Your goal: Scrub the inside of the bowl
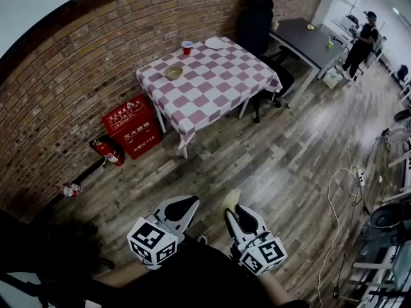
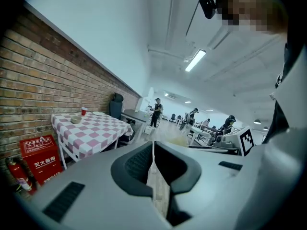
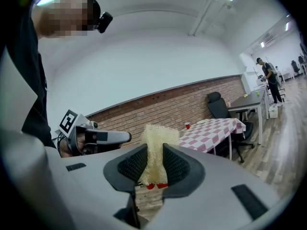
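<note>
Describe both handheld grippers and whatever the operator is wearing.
The left gripper and right gripper match. Each has a pale grey moulded plastic shell with dark rectangular slots, and wide fingers lined with dark ribbed pads. Each also carries a white cube with black square markers. No cables show. The person wears black clothing.

Place: open-plan office | brick wall point(image 1: 77, 76) | desk point(image 1: 308, 40) | office chair point(image 1: 257, 21) | fire extinguisher point(image 1: 108, 150)

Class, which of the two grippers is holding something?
The right gripper: its jaws clamp a yellow scrub pad. The left gripper has its jaws closed together on nothing.
</note>
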The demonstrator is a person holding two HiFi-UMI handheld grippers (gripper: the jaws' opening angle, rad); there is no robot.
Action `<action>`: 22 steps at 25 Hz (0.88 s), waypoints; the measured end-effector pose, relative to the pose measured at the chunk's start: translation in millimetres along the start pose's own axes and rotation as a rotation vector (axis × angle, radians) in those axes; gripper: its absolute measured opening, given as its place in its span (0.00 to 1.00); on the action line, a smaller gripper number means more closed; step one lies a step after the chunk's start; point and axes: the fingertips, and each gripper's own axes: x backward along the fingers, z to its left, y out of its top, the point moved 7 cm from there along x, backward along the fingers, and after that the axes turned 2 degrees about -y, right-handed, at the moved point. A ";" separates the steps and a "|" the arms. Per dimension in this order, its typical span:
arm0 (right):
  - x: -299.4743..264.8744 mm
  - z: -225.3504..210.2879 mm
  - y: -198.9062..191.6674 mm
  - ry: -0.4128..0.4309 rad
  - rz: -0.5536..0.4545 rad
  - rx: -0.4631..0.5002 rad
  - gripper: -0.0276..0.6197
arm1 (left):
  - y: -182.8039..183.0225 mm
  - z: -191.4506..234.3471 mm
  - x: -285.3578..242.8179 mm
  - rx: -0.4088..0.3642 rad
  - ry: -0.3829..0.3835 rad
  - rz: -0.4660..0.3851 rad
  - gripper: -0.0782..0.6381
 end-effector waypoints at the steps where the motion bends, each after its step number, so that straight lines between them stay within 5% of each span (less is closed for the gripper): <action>1: 5.5 -7.8 1.6 -0.014 -0.007 -0.005 0.21 | 1.1 -4.9 -9.8 -0.007 -0.009 0.011 0.14; 11: 4.6 -97.4 10.2 -0.156 -0.024 -0.081 0.21 | 11.7 -4.1 -129.5 -0.054 -0.156 0.142 0.14; 16: -32.8 -157.8 41.2 -0.246 -0.008 -0.067 0.21 | 37.4 37.9 -205.5 0.003 -0.223 0.128 0.14; 22: -115.6 -196.6 84.4 -0.216 0.073 0.054 0.21 | 80.6 107.2 -270.1 0.044 -0.233 0.082 0.14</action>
